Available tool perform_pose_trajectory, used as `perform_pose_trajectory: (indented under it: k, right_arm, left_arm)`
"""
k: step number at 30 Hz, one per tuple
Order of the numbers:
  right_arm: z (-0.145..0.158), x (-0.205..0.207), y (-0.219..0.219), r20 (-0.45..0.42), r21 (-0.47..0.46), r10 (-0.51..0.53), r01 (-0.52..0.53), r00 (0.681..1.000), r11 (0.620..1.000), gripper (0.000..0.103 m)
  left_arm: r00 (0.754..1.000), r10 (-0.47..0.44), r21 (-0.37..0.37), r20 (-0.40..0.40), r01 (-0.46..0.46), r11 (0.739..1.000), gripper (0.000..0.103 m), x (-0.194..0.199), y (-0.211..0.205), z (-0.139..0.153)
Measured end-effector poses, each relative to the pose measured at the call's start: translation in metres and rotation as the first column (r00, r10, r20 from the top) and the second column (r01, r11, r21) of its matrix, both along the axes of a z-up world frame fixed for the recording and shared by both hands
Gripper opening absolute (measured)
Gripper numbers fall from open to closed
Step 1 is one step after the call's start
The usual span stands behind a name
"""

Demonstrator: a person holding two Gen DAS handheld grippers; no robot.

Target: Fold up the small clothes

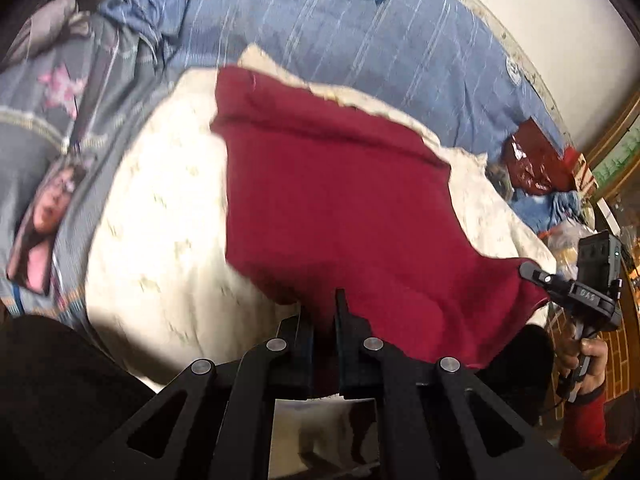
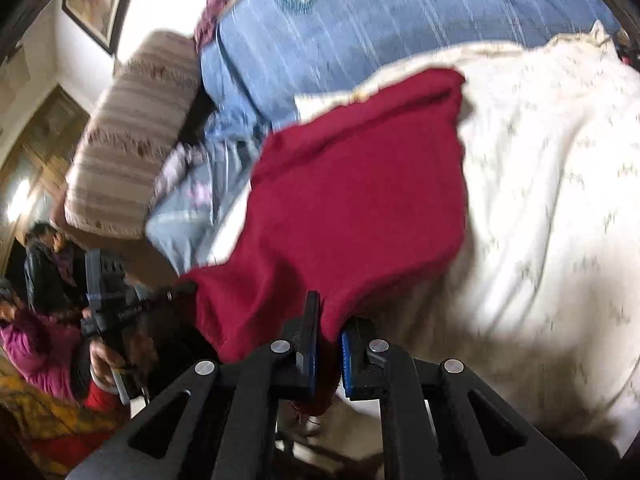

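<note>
A dark red garment (image 1: 340, 200) lies spread on a cream cloth (image 1: 160, 220) on the bed. My left gripper (image 1: 322, 312) is shut on the garment's near edge. My right gripper (image 2: 332, 320) is shut on another near corner of the same red garment (image 2: 360, 184). The right gripper also shows at the right of the left wrist view (image 1: 532, 270), pinching the garment's right corner. The left gripper shows at the left of the right wrist view (image 2: 184, 290), at the garment's left corner. The near edge is lifted between both grippers; the far end rests on the cream cloth (image 2: 540, 200).
A blue striped bedsheet (image 1: 380, 40) covers the bed beyond. A grey printed pillow (image 1: 52, 152) lies at left, a striped bolster (image 2: 132, 136) too. Red packets (image 1: 536, 160) sit at the far right. Other people (image 2: 44, 272) stand beside the bed.
</note>
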State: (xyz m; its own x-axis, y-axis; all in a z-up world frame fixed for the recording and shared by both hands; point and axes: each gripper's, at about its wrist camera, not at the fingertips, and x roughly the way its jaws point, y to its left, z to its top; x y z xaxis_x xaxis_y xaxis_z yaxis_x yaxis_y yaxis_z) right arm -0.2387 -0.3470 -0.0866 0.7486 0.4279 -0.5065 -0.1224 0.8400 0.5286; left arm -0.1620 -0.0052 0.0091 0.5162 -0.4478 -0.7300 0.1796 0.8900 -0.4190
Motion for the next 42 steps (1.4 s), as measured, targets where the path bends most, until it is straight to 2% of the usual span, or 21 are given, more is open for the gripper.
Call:
perform_pose_trajectory:
  k: [5, 8, 11, 21, 26, 42]
  right_arm:
    - [0.025, 0.018, -0.018, 0.124, 0.056, -0.077, 0.071, 0.989, 0.996, 0.008]
    - [0.039, 0.034, -0.026, 0.161, 0.071, -0.124, 0.113, 0.979, 0.991, 0.008]
    - [0.049, 0.054, -0.035, 0.175, 0.070, -0.160, 0.150, 0.972, 0.986, 0.008]
    - [0.050, 0.111, -0.057, 0.138, 0.044, -0.198, 0.193, 0.970, 0.980, 0.008]
    - [0.051, 0.121, -0.055, 0.135, 0.025, -0.200, 0.198, 0.970, 0.980, 0.008]
    - [0.056, 0.139, -0.065, 0.145, 0.046, -0.235, 0.231, 0.961, 0.972, 0.008]
  left_arm:
    - [0.995, 0.043, 0.023, 0.092, -0.045, 0.999, 0.006, 0.011, 0.001, 0.019]
    - [0.987, 0.062, 0.046, 0.146, -0.069, 0.997, 0.006, 0.022, -0.010, 0.028]
    - [0.984, 0.077, 0.060, 0.164, -0.088, 0.994, 0.006, 0.029, -0.015, 0.022]
    - [0.984, 0.107, 0.071, 0.143, -0.118, 0.990, 0.006, 0.080, -0.020, 0.011]
    - [0.983, 0.118, 0.080, 0.144, -0.131, 0.988, 0.006, 0.104, -0.022, 0.011]
    - [0.977, 0.156, 0.071, 0.143, -0.167, 0.983, 0.006, 0.137, -0.025, 0.005]
